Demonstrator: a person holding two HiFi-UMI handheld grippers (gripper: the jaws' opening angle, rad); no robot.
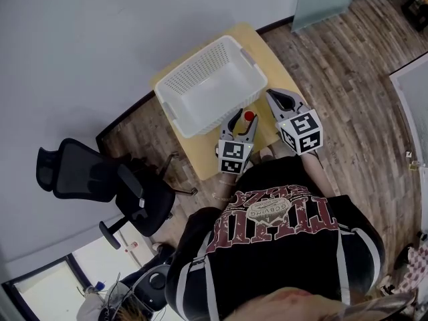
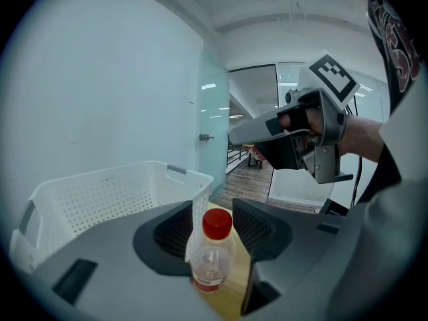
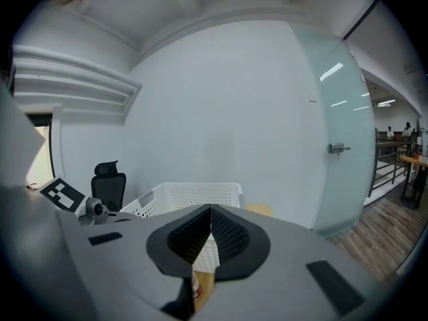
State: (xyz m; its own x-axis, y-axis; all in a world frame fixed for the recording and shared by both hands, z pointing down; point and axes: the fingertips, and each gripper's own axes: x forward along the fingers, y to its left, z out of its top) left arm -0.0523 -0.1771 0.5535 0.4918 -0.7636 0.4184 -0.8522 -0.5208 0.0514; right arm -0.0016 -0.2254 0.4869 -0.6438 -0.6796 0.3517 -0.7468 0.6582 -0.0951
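Left gripper (image 2: 212,209) astride red-capped bottle (image 2: 211,258)

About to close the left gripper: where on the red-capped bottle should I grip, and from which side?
Grip the clear body of the bottle below its shoulder, not the red cap. It stands upright on the table with the basket close behind, so come in level from the person's side. The left gripper is open, one jaw on either side.

Wooden table (image 1: 269,60) bears basket (image 1: 195,64), apparently also bottle (image 1: 249,117)
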